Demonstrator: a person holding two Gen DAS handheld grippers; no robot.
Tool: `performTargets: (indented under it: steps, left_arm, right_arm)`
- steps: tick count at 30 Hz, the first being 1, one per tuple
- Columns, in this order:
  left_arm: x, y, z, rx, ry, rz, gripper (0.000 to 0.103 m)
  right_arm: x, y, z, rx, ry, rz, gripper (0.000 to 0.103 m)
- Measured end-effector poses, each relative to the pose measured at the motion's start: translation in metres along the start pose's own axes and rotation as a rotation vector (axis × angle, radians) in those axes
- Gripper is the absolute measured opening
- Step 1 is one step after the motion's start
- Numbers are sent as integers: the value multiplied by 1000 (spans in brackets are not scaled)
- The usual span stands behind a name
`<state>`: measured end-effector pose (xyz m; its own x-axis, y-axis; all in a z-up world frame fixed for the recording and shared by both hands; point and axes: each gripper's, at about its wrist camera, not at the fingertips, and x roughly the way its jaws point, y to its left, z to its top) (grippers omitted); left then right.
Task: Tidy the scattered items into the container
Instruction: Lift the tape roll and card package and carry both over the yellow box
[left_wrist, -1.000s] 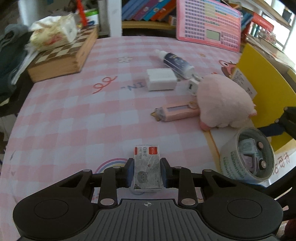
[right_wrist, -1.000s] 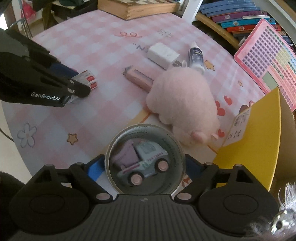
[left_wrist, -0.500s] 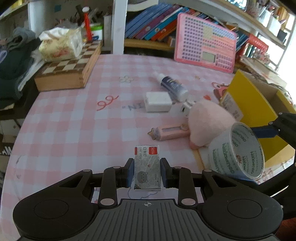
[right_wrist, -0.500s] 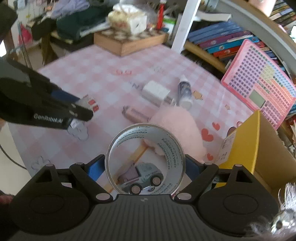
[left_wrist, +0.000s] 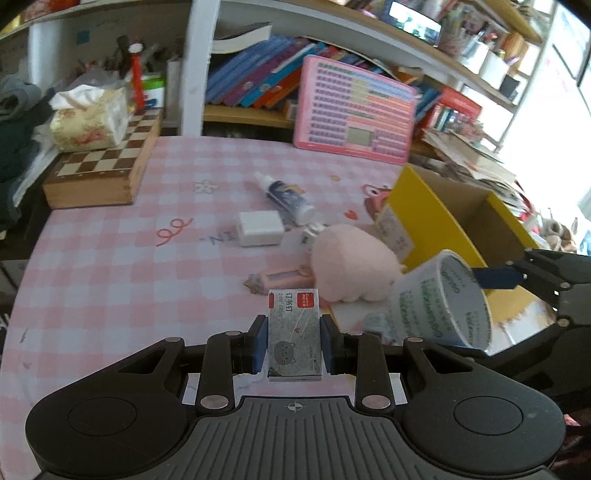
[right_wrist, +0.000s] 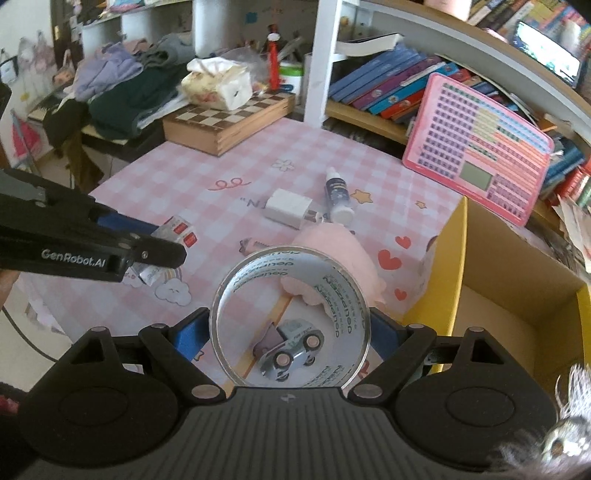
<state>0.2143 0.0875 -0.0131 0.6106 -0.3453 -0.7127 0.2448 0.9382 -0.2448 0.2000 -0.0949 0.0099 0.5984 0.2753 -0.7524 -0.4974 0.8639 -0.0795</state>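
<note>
1. A small staple box (left_wrist: 294, 334) is clamped between the blue pads of the left gripper (left_wrist: 294, 345) at the lower centre of the left wrist view; its long axis runs away from the camera, the red label end pointing up the frame.
2. White characters are printed on the red label, beside grey figures too small to be read; a cat face is drawn lower on the box.
3. A tape roll (right_wrist: 290, 319) is grasped across its outer wall by the right gripper (right_wrist: 290, 332), jaws spread wide; its open bore faces the camera at the centre of the right wrist view.
4. Green lettering, seen mirrored, runs round the roll's inner wall.
5. A toy car (right_wrist: 291, 354) is seen through the bore, on the table (right_wrist: 207, 166).
6. "GenRobot.AI" is read on the left gripper's finger at the left of the right wrist view.
7. The yellow box (right_wrist: 454, 258) stands open at the right; a pink plush (left_wrist: 351, 266) lies just beside it.
</note>
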Motion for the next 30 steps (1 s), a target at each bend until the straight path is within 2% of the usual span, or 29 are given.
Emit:
performTargets:
  steps: [13,30]
  left_arm:
    - [-20,2,-6,53,10,-119,28]
    - [-27,-2,-11,108,33,-212,28]
  right_arm:
    - [-30,17,-20,124,-6,-80,88]
    - [-52,25,-47,263,12,-166,88]
